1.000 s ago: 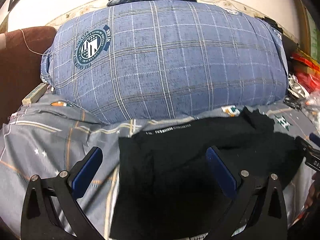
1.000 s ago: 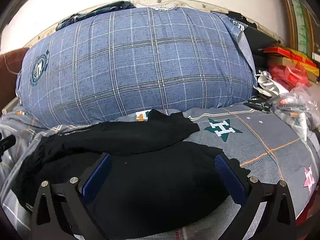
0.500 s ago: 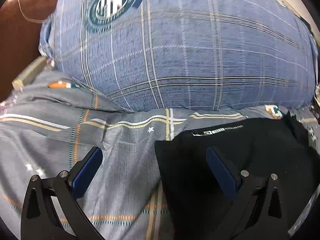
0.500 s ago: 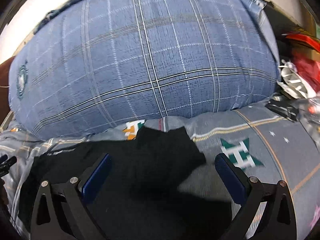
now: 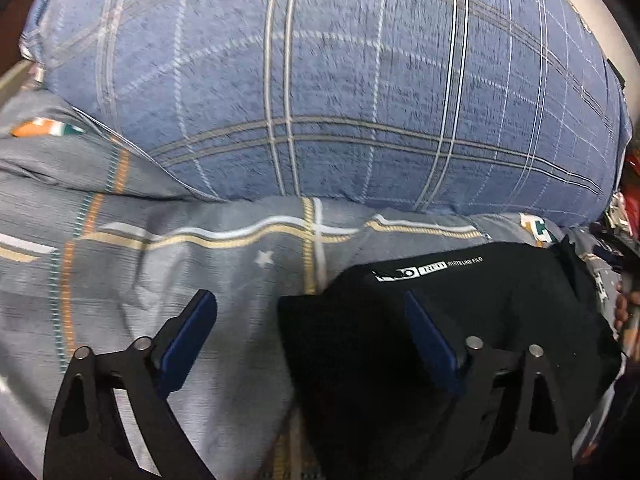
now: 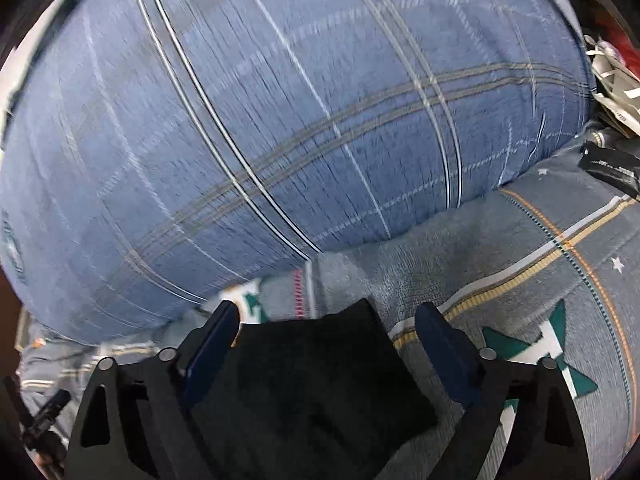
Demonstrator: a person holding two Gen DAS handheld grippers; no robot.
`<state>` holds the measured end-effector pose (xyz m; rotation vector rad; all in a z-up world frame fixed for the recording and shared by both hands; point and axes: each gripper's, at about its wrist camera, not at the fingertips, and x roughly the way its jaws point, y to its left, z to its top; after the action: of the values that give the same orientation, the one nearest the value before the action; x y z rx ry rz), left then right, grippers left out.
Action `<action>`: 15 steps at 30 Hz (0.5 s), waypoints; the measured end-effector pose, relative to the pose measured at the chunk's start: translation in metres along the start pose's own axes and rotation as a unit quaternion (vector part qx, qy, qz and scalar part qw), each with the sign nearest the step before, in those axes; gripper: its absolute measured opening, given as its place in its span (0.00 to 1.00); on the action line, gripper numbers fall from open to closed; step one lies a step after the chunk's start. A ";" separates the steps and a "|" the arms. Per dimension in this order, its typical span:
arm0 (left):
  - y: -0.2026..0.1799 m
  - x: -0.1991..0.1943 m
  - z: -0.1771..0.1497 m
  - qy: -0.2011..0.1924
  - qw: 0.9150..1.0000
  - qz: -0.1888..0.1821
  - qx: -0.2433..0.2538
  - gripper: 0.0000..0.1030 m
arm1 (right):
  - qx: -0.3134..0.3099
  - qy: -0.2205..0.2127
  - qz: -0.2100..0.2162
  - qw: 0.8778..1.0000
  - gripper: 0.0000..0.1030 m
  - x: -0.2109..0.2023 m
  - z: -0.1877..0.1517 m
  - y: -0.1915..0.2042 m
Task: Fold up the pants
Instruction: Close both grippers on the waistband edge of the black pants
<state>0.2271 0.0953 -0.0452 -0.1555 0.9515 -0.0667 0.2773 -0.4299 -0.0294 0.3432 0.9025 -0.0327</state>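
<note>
My left gripper [image 5: 310,326] and right gripper [image 6: 326,340] both tilt downward, jaws wide but just closing a little, clamping nothing.

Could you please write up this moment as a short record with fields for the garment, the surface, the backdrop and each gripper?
garment: black fabric pants, lying flat on the bed
surface: grey patterned bedsheet
backdrop: large blue plaid pillow behind the pants
left gripper: open, jaws just closing, straddling the pants' left edge
right gripper: open, jaws just closing, a pants corner between them
</note>
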 end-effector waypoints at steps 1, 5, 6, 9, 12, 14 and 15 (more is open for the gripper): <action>0.000 0.003 0.001 0.006 1.000 -0.006 -0.003 0.86 | -0.002 0.007 -0.008 1.000 0.82 0.007 0.001 0.000; -0.002 0.015 0.003 0.033 0.998 -0.041 -0.017 0.66 | -0.006 0.043 -0.032 0.999 0.62 0.035 -0.004 -0.001; -0.002 0.017 0.003 0.039 0.998 -0.049 -0.019 0.63 | -0.006 0.065 -0.030 0.997 0.56 0.045 -0.008 0.000; -0.005 0.020 0.000 0.046 0.997 -0.055 -0.018 0.47 | -0.039 0.058 -0.064 0.995 0.52 0.050 -0.015 0.011; -0.005 0.028 -0.004 0.062 0.995 -0.072 -0.025 0.31 | -0.059 0.043 -0.096 0.993 0.39 0.052 -0.022 0.017; -0.002 0.031 -0.005 0.063 0.995 -0.076 -0.033 0.27 | -0.063 0.033 -0.101 0.992 0.27 0.050 -0.027 0.018; 0.001 0.031 -0.005 0.061 0.994 -0.079 -0.039 0.22 | -0.054 0.030 -0.086 0.994 0.21 0.047 -0.028 0.016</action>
<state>0.2406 0.0917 -0.0729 -0.3022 1.0637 -0.1869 0.2881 -0.4004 -0.0777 0.1667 0.9880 -0.1317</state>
